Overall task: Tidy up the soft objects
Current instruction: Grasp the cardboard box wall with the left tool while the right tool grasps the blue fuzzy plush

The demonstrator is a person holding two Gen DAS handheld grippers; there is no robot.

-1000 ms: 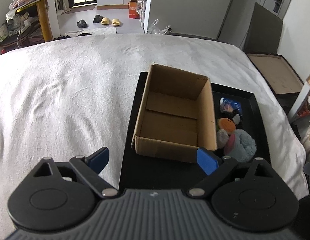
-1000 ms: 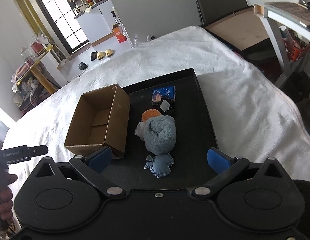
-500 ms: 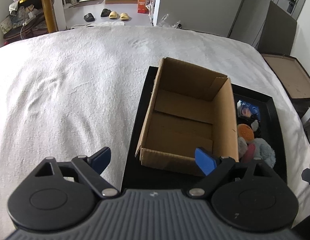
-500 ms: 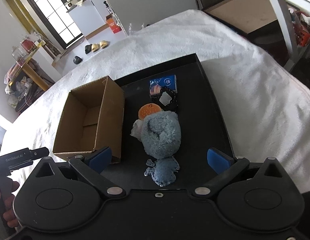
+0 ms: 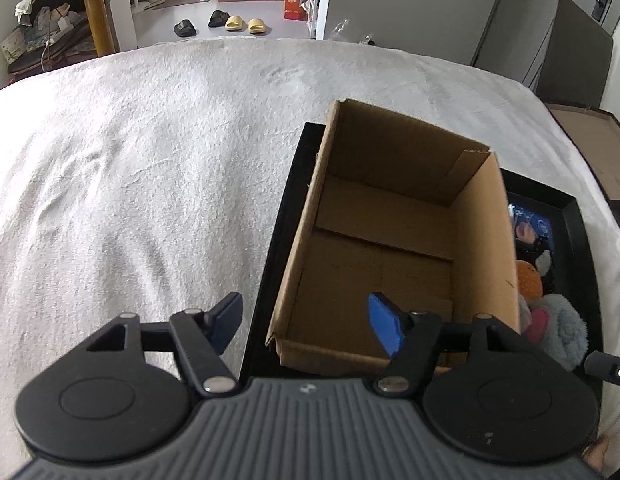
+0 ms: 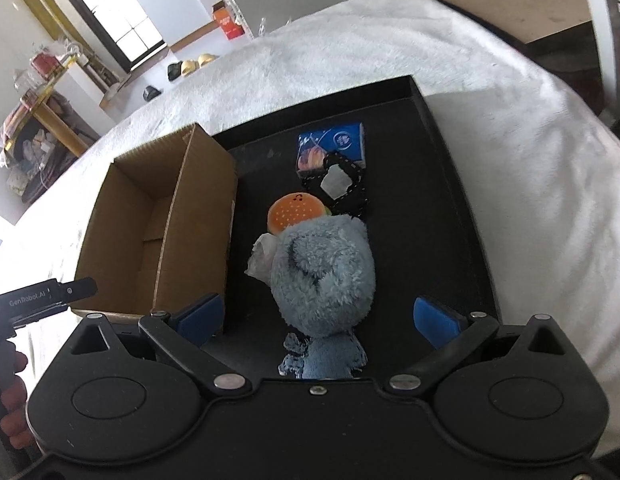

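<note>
Blue plush fur is what the coming move hangs on: the blue plush toy (image 6: 324, 276) lies on the black tray (image 6: 442, 216) directly ahead of the right gripper (image 6: 316, 316), its round bulk between the two blue pads, which stand wide apart and touch nothing. Its long axis runs roughly along the line the gripper points, tail end nearest the pads, head end toward the small burger plush (image 6: 296, 213) that it leans against, so a squeeze would come across the narrow way. The cardboard box (image 6: 158, 224) stands empty on the same tray, just to the toy's left, side wall close beside it. The left gripper (image 5: 306, 322) hangs over that box's near left corner, its jaws closing with the corner wall between them; I judge the pads are not yet pressing it, though the angle makes that hard to tell. The right hand is plainly nearer the toy, and the left is nearer the box.
</note>
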